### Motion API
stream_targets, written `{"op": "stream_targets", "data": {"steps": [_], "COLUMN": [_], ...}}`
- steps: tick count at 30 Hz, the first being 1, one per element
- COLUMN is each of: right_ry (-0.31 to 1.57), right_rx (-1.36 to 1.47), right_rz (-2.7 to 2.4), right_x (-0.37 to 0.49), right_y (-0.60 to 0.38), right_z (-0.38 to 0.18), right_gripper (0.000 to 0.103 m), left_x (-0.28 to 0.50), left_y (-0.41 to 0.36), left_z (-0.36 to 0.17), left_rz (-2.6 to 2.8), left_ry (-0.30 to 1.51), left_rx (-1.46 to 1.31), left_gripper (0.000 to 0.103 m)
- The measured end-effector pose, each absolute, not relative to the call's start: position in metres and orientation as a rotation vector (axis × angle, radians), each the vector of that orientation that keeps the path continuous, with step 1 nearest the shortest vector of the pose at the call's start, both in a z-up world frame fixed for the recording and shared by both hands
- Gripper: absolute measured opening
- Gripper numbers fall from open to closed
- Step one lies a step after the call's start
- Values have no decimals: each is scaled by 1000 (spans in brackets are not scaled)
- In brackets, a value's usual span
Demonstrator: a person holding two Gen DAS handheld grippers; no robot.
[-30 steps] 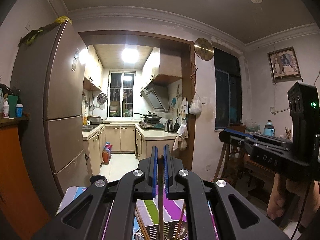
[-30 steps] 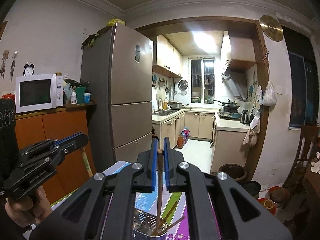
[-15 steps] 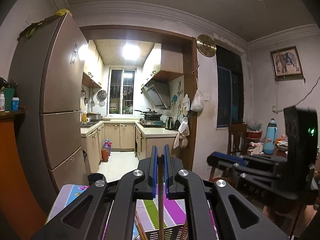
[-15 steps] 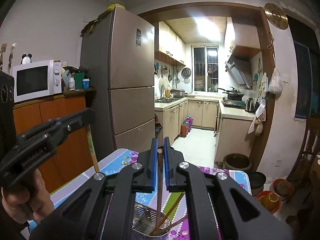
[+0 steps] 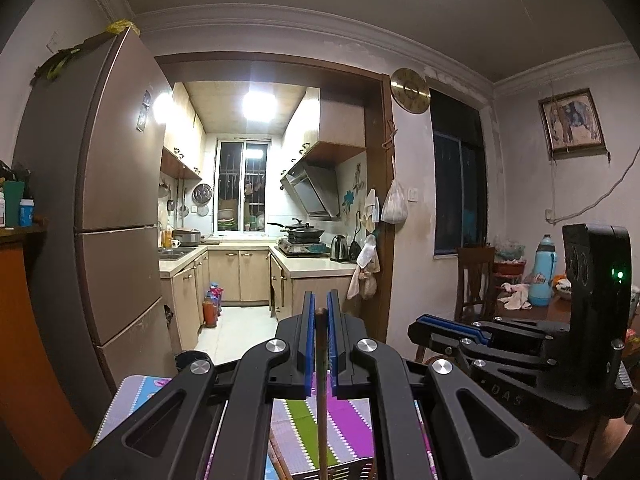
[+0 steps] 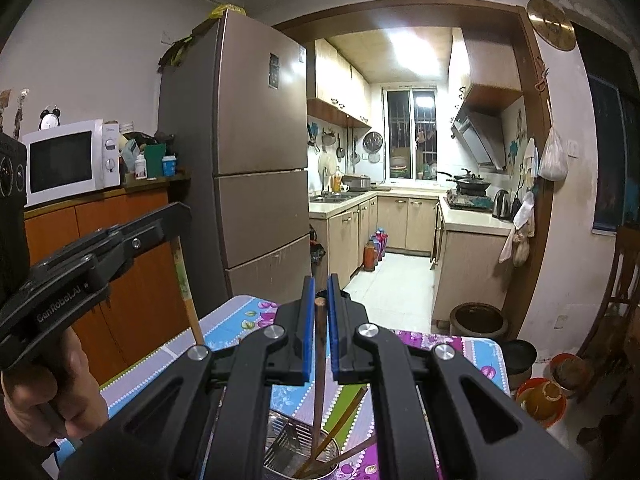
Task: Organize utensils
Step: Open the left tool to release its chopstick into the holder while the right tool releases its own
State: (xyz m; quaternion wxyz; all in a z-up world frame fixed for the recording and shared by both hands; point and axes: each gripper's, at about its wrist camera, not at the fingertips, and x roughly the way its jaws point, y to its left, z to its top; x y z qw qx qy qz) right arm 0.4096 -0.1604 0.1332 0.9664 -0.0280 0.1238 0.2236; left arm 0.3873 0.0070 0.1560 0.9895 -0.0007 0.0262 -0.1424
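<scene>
Presently, both grippers were clamped, each on one wooden chopstick, above a table covered by a colourful patterned tablecloth [image 6: 476,354].

1. Left gripper [image 5: 320,314]: the jaws were closed onto a light brown chopstick [image 5: 322,412]. The stick stood upright between the blue pads [image 5: 307,344], its top end just proud of them. Its shaft ran down toward a black slotted basket [image 5: 352,470] at the bottom edge of the left wrist view. Whether the tip touched the basket could not be told.

2. Right gripper [image 6: 320,304]: the jaws were closed onto a darker chopstick [image 6: 319,384], held upright with its top between the pads. Its lower end reached into a round metal holder [image 6: 280,446] standing on the tablecloth. Further chopsticks [image 6: 344,432] leaned at an angle inside the same holder.

3. Relative position: in the right wrist view the left gripper appeared at the left edge, gripped by a hand [image 6: 52,396], with its chopstick pointing down toward the table. In the left wrist view the right gripper [image 5: 420,326] sat to the right, near and at about the same height.

4. Background: a refrigerator [image 6: 260,152] stood beside the kitchen doorway, with a microwave [image 6: 68,160] on an orange cabinet [image 6: 120,264] to its left.
</scene>
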Motion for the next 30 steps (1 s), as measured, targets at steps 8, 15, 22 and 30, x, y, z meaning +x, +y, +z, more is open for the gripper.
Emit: {"op": "stream_targets", "data": {"steps": [8,15,22,30], "right_ry": [293,326,308,210], "right_rx": [-49,-59,-52,-42], "right_rz": [459,463,442,417], "right_x": [423,436,438,407], "right_y": [-160,-156,-161,-170], "right_z": [118,105,100,102], "right_gripper": [5,5,27,65], "left_x": [411,437,457,444], "left_y": [9,10,20,27], "left_z": [141,125,113,113], "left_rz": [-276,-268,-228,-189], "left_ry": [99,157,199,174], "left_rx": [-3,-9,-25,-34], "left_gripper": [7,7,8,40]}}
